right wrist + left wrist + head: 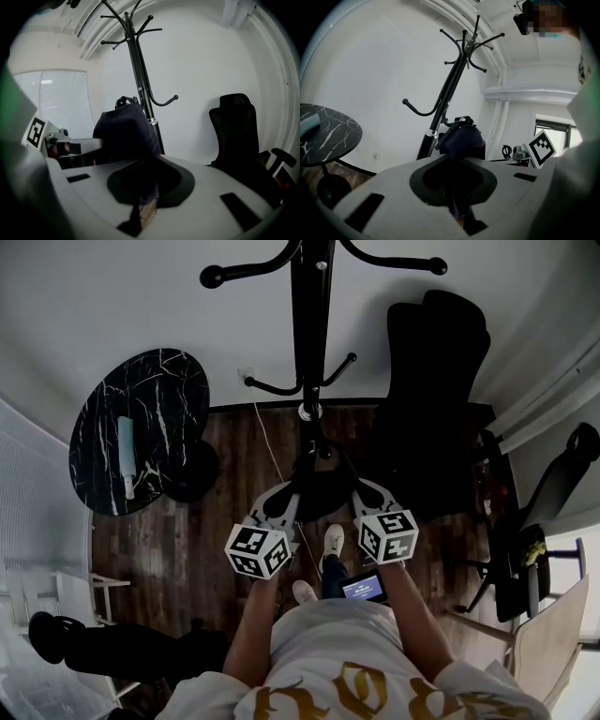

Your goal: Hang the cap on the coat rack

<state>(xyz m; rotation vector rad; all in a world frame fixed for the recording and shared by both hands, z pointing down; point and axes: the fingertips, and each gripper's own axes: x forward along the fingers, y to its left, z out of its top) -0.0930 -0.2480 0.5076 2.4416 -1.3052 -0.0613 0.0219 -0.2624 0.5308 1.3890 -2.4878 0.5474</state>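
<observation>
A dark navy cap [317, 486] hangs between my two grippers above the wooden floor, just in front of the black coat rack [309, 324]. My left gripper [279, 504] is shut on one edge of the cap [461, 139], with fabric pinched in the closed jaws. On the other edge my right gripper [364, 495] is shut as well, and the cap [124, 133] bulges up ahead of it. The coat rack [440, 110] rises behind the cap with curved hooks at mid height and at the top. In the right gripper view the rack [140, 79] stands directly beyond the cap.
A round black marble table [141, 427] with a pale blue object [125, 454] stands at the left. A black office chair [436, 381] is right of the rack, and another chair [534, 559] sits at the far right. A small screen [364, 589] shows by my legs.
</observation>
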